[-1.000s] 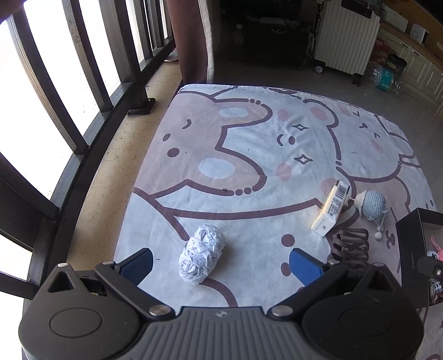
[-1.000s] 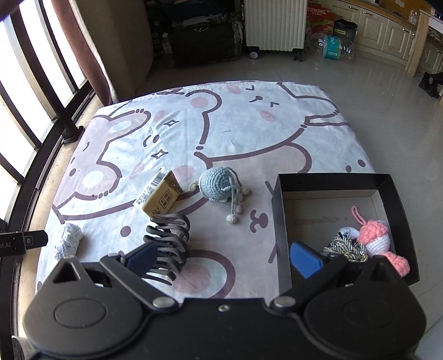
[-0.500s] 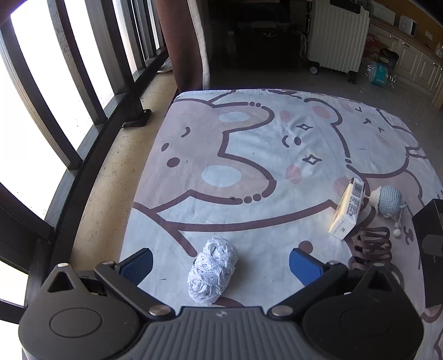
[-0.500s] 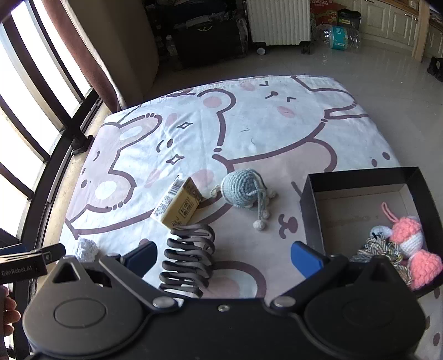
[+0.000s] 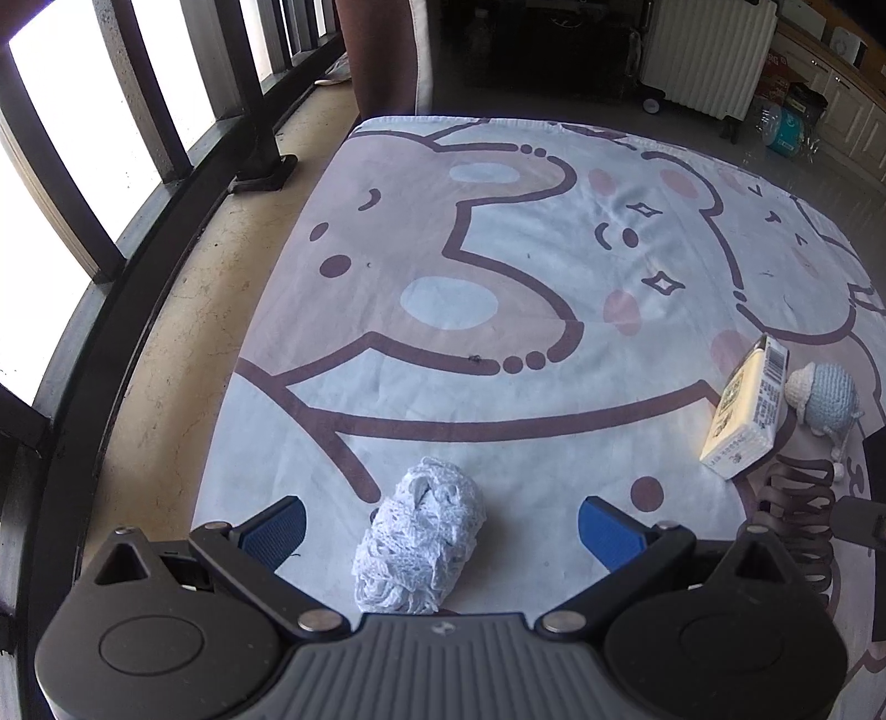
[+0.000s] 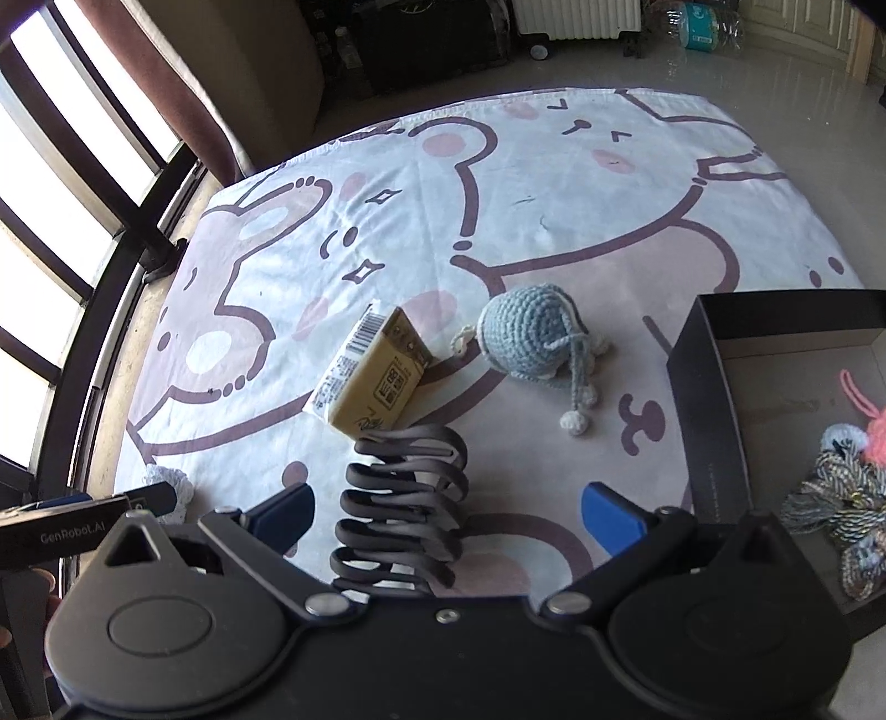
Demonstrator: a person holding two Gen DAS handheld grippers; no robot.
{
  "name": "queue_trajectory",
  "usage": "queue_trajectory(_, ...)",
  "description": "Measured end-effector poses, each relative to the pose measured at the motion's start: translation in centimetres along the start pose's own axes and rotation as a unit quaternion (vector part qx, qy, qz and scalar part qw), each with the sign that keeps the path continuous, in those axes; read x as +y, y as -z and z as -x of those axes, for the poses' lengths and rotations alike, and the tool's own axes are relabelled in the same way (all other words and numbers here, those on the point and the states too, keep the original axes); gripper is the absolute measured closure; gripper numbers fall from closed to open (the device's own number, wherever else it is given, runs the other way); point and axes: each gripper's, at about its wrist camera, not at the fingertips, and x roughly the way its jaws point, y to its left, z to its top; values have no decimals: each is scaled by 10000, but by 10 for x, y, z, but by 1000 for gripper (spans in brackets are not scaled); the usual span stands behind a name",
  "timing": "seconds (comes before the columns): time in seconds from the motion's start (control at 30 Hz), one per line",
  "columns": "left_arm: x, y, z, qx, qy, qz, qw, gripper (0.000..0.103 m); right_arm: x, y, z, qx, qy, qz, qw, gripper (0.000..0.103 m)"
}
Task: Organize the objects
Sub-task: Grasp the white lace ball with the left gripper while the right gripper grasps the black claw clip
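Observation:
A white lace bundle (image 5: 420, 540) lies on the cartoon-print sheet (image 5: 526, 266) between the open blue fingers of my left gripper (image 5: 441, 529), which is not closed on it. My right gripper (image 6: 447, 515) is open over a dark grey hair claw clip (image 6: 401, 507) that lies between its fingers. A yellow tissue pack (image 6: 376, 382) and a blue crochet ball with tassels (image 6: 531, 338) lie just beyond. A black box (image 6: 703, 443) at the right holds a pink crochet toy (image 6: 877, 426) and a cord bundle (image 6: 841, 493).
The sheet lies on the floor. Dark window bars (image 5: 166, 111) and a curtain (image 5: 382, 50) run along the left. A white radiator (image 5: 709, 50) and cabinets stand at the back. The left gripper's side (image 6: 72, 523) shows in the right wrist view.
Both grippers have moved forward and down. The lace bundle now lies between the left fingers and the hair clip between the right fingers. Both stay open.

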Motion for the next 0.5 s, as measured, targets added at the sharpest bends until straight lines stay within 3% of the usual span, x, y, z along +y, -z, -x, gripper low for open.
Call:
queue_trajectory(0.23,2,0,-16,216,125,10,9997,0,-3,-4,-18,165,-87,-290,9994,0)
queue_trajectory(0.5,7,4,-30,375,131,-94,9992,13,4,-5,-30,376,-259,-319,9984,23)
